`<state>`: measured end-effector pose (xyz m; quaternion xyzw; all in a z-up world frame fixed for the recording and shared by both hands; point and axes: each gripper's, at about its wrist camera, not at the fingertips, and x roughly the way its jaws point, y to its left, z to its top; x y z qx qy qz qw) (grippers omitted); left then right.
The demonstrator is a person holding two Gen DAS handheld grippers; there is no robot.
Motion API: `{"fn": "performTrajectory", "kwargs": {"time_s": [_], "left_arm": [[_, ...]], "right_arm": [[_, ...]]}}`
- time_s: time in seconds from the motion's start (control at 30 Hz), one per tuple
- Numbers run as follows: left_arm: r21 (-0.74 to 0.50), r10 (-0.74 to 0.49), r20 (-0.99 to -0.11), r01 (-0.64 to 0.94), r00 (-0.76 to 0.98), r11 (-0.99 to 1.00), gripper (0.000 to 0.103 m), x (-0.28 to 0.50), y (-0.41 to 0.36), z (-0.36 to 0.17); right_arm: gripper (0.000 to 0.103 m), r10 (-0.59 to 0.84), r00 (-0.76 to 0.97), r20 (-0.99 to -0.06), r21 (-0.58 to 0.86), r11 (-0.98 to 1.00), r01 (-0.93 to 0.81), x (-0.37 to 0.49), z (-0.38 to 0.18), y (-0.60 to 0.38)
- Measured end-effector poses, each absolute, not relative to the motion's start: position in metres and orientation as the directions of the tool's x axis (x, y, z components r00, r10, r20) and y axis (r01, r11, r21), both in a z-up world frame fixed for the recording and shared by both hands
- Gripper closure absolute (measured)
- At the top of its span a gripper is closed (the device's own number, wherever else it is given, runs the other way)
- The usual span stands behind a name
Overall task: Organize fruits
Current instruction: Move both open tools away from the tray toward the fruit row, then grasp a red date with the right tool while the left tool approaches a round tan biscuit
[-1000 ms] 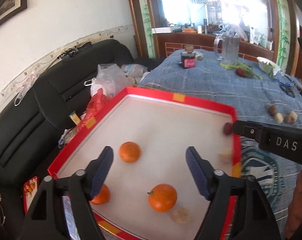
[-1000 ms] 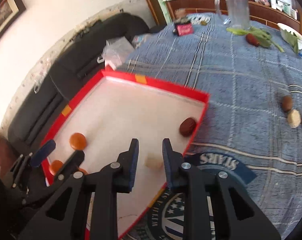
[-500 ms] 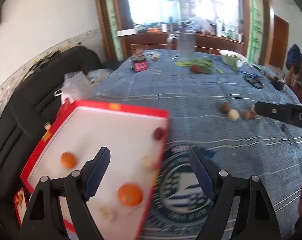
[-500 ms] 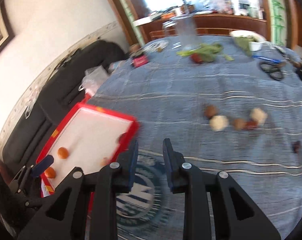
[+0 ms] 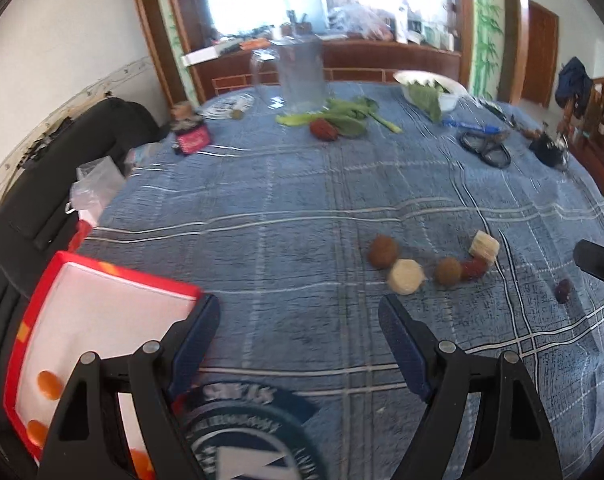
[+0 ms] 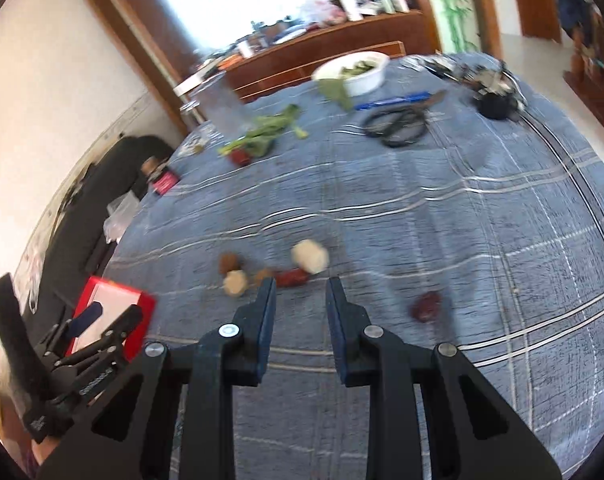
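A red-rimmed white tray (image 5: 114, 270) lies at the table's left edge with oranges (image 5: 48, 384) in it. Loose on the blue checked cloth lie a brown fruit (image 5: 383, 252), a pale chunk (image 5: 405, 276), another brown one (image 5: 447, 272), a red one (image 5: 473, 268), a second pale chunk (image 5: 483, 246) and a dark fruit (image 5: 562, 291). My left gripper (image 5: 300, 320) hangs open and empty between the tray and that row. My right gripper (image 6: 300, 296) is nearly closed on nothing, just short of the red fruit (image 6: 292, 278); the dark fruit (image 6: 425, 307) lies to its right.
At the table's far side stand a glass jug (image 5: 302, 72), leafy greens (image 5: 341, 114), a white bowl (image 5: 429, 84), scissors (image 5: 485, 146) and a small jar (image 5: 190, 136). A black sofa (image 5: 42, 184) runs along the left. A round printed logo (image 5: 254, 432) marks the cloth's near edge.
Both views have swung right, off the tray and toward the loose fruits on the cloth. The tray has slid to the left edge of view. Neither gripper's jaws have visibly changed.
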<state>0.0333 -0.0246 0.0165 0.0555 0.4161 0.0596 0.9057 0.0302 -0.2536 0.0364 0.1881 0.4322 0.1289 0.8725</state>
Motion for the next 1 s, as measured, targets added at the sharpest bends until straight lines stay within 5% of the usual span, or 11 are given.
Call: {"fn": "performTrajectory", "kwargs": {"time_s": [1.0], "left_arm": [[0.062,0.018,-0.794,0.051,0.607,0.997,0.022,0.079,-0.057,-0.026]], "right_arm": [[0.076,0.358,0.507,-0.784,0.457,0.886,0.08,0.049,-0.008,-0.301]]}}
